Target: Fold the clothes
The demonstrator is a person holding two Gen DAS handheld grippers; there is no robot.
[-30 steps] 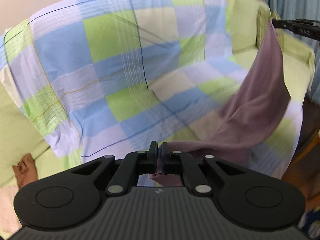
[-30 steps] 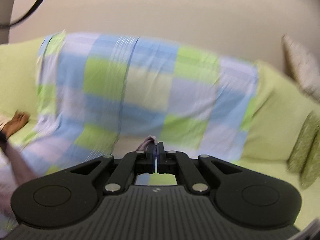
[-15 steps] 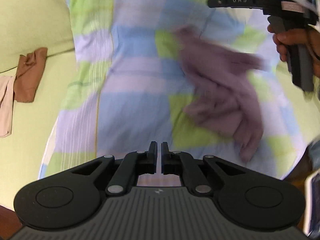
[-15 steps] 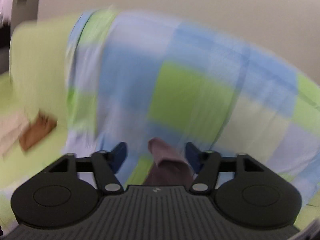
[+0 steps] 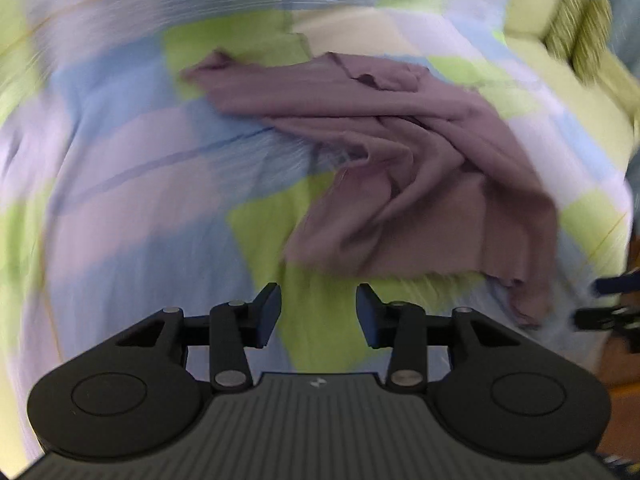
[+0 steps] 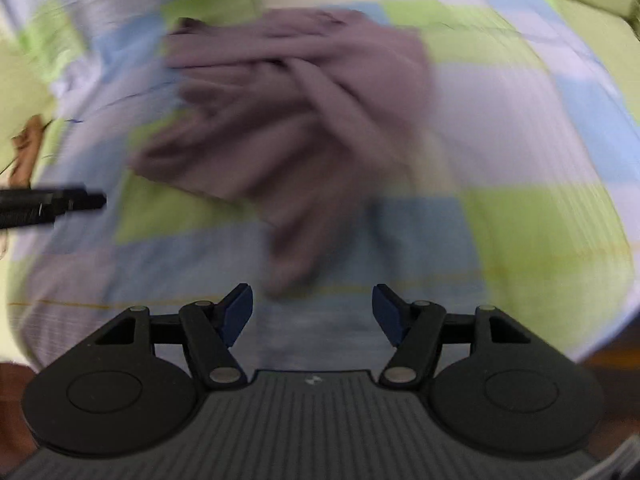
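Both my grippers let go since a sec ago: back then each was pinched on the purple cloth and held it up, now it lies dropped on the checked sheet. My left gripper [image 5: 318,312] has its jaws wide apart w/ nothing between them, just green and blue squares of sheet under the gap. My right gripper [image 6: 312,314] is spread apart too, empty, hovering over a blue patch. The purple cloth [image 5: 420,168] sits crumpled just ahead of both, twisted in ropey folds, one tail trailing toward my right gripper's gap in the right wrist view [image 6: 288,136]. Checked sheet [image 5: 132,184] covers the couch under it all. Far right of the left view, green cushion [image 5: 576,108] w/ a striped pillow [image 5: 580,28] behind. Small brown item [image 6: 28,148] at the left edge of the right view, too blurred to tell what. Both views smeared by motion
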